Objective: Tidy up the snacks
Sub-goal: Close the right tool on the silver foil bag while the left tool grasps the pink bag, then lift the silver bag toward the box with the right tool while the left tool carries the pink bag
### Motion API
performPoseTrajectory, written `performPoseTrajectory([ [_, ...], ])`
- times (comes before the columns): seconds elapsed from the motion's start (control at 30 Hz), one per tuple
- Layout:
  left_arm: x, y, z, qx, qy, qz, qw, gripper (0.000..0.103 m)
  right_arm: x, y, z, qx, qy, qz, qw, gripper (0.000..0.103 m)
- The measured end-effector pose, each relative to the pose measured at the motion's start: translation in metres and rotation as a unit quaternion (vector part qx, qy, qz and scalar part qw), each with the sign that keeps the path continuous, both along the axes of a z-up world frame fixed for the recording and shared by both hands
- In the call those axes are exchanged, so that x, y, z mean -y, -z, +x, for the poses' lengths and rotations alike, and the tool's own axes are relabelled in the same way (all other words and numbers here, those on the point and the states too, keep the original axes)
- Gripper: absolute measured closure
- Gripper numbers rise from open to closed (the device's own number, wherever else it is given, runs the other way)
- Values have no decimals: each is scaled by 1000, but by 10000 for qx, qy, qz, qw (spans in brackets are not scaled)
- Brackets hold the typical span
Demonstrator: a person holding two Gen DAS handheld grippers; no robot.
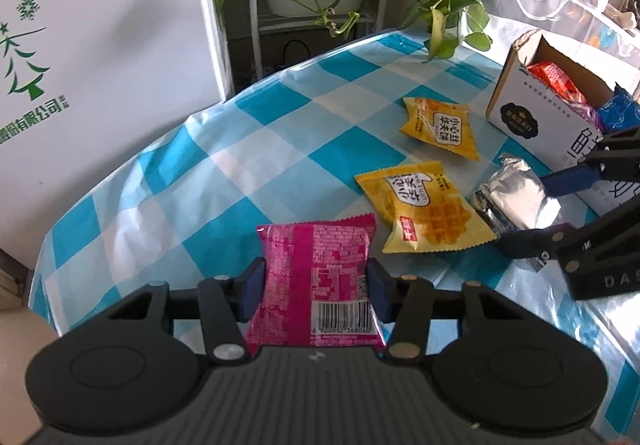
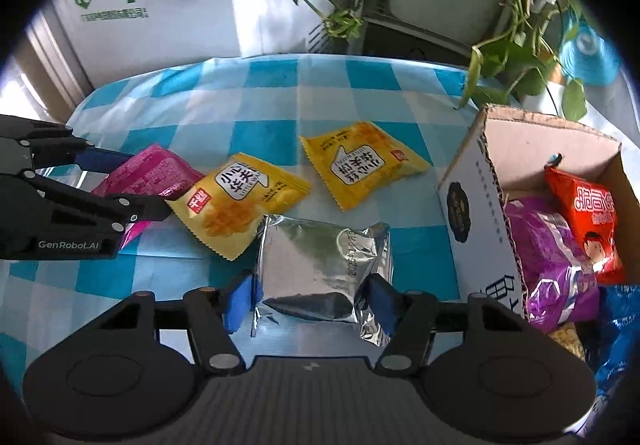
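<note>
Four snacks are not yet in the box (image 2: 472, 201) that holds some: left gripper (image 1: 316, 285) squeezes the pink pack (image 1: 316, 265), right gripper (image 2: 312, 297) pinches the silver pack (image 2: 320, 265), two yellow packs (image 2: 240, 201) wait on the table.

The table (image 1: 168, 165) wears a glossy cloth checked in blue, pale blue and white. Lying flat on it are a pink snack packet (image 1: 320, 265), two yellow waffle packets, one nearer (image 1: 420, 213) and one farther back (image 1: 440, 129), and a silver foil packet (image 2: 320, 265) just beside the nearer yellow one. An open cardboard box (image 2: 476, 213) stands at the right side, with snack bags inside.
</note>
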State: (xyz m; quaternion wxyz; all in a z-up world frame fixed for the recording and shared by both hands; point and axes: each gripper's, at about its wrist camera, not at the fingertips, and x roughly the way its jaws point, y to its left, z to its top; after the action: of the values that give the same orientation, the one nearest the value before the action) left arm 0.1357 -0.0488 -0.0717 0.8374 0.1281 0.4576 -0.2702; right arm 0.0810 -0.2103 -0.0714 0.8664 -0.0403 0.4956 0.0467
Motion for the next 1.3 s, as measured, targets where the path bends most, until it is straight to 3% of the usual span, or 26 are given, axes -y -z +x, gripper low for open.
performPoseTrajectory([
  [0.5,-8,-15,-24,32,-187,-191,9996,52,5,-15,-8,123,-133,373,9991,38],
  [1.3,-20,-43,-47,238,-1139,-456,9922,52,-3,-45,-22,548,-270,690,9957,38],
])
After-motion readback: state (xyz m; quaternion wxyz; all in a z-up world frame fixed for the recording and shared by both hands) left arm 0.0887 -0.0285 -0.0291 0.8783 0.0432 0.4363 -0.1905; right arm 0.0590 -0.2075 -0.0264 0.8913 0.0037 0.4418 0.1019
